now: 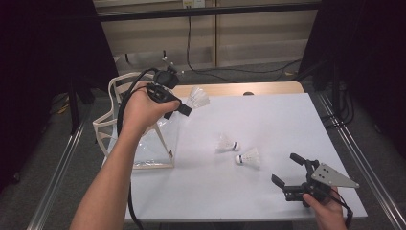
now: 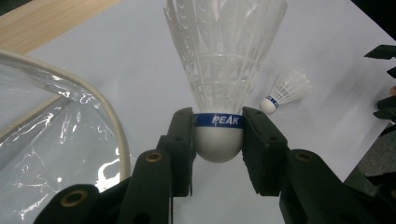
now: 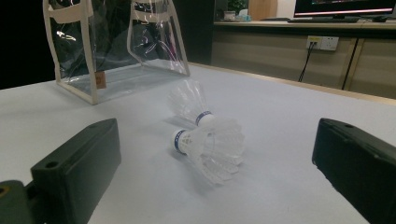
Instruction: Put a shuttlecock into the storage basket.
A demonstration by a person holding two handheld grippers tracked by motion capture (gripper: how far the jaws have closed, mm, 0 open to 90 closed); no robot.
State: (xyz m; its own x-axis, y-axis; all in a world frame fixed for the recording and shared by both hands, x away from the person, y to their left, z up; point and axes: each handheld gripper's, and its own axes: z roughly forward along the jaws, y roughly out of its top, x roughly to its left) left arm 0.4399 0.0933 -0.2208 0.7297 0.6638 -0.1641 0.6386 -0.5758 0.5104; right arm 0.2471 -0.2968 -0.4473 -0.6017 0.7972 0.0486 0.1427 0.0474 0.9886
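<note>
Clearly the work in hand is gathering shuttlecocks into the clear bag point(image 1: 143, 143), which stands open-topped at the left edge of the surface point(image 1: 268, 124) so things can be dropped in from above. The left gripper point(image 1: 184, 109) is raised near the far left corner, just beside the bag's handles, and its fingers point(image 2: 182, 140) are clamped on the held shuttlecock point(image 2: 219, 70) at the rounded cork, either side of the blue band. That grip spares the fragile skirt, which points away from the hand. Two loose shuttlecocks lie on their sides near the middle of the surface, close together: one point(image 1: 227, 143) nearer the bag, the other point(image 1: 249, 157) toward the near right corner. The right gripper point(image 1: 289, 171) rests low by the near right corner, its fingers point(image 3: 79, 163) spread wide and holding nothing, aimed at the pair, probably lined up for the next pick.
</note>
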